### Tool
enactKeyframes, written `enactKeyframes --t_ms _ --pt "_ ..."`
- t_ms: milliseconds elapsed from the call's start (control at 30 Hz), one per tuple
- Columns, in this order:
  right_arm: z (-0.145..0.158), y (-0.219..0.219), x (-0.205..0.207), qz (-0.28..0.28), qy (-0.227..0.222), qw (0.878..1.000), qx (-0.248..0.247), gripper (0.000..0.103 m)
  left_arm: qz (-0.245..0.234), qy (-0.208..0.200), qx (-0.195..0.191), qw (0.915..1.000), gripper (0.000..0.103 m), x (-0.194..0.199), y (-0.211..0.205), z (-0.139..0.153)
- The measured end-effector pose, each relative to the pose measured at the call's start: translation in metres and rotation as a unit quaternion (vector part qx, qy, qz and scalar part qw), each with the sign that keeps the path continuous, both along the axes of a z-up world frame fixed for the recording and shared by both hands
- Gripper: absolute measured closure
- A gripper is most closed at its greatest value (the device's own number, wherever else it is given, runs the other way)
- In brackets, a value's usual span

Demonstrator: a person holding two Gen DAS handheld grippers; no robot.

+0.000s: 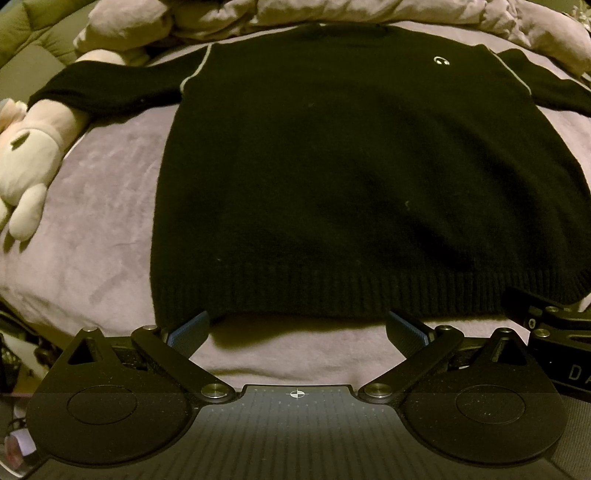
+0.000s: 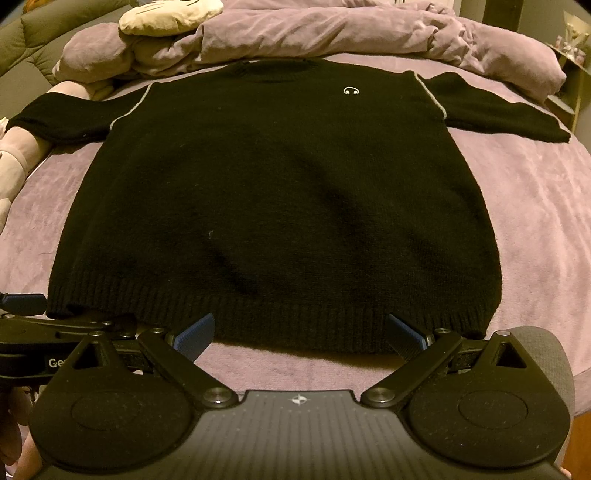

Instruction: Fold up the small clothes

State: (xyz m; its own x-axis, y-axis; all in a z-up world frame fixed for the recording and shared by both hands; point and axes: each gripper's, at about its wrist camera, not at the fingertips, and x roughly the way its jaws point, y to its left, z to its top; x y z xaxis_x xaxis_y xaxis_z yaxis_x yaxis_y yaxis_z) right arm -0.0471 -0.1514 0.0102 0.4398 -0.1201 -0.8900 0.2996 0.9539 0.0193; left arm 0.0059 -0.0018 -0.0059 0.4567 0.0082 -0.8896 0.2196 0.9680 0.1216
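The left gripper (image 1: 297,334) has its two fingers spread wide, nothing between them, the blue ribbed pads (image 1: 190,330) just at the sweater's hem. The right gripper (image 2: 299,334) is likewise spread and empty, its pads (image 2: 195,334) at the same hem. Both bodies are matte black plastic with round discs and metal pivot pins. In the left wrist view the right gripper's side shows white letters "DA"; in the right wrist view the left gripper's side reads "Ge", the rest cut off.

Straight ahead of both grippers lies the black sweater (image 1: 351,177), a fuzzy knit spread flat, front up, with a ribbed hem nearest the fingers, pale piping (image 1: 194,74) along the shoulder seams and both sleeves stretched out sideways. A small white embroidered logo (image 2: 351,91), shaped like headphones, sits on the chest.

Beneath it is a soft lilac plush blanket (image 2: 535,221). Beyond the collar a crumpled lilac duvet (image 2: 369,33) is heaped. To the left lies a cream and pink plush toy (image 1: 29,162), under the sleeve's cuff.
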Motion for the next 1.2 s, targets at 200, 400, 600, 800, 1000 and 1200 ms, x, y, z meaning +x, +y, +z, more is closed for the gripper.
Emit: enactKeyframes --t_ms 200,400,600,800,1000,1200 --pt "-0.001 -0.002 0.001 0.000 0.002 1.000 0.002 0.004 0.000 0.004 0.001 1.0000 0.000 0.002 -0.002 -0.002" --pt "-0.002 -0.004 0.002 -0.001 0.002 1.000 0.004 0.004 0.000 0.007 0.000 1.0000 0.000 0.003 -0.003 -0.002" --pt "-0.003 -0.004 0.003 0.000 0.004 1.000 0.005 0.004 0.001 0.008 0.000 1.0000 0.000 0.004 -0.003 -0.002" --pt "-0.002 -0.005 0.005 0.001 0.005 1.000 0.006 0.004 0.003 0.013 0.000 0.9999 0.000 0.008 -0.003 -0.003" --pt "-0.005 -0.007 0.009 0.001 0.011 1.000 0.009 0.004 0.004 0.018 0.000 0.9998 0.000 0.011 -0.002 -0.006" --pt "-0.010 -0.009 0.014 0.000 0.016 1.000 0.013 0.004 0.007 0.024 0.002 0.9997 0.000 0.016 -0.002 -0.012"
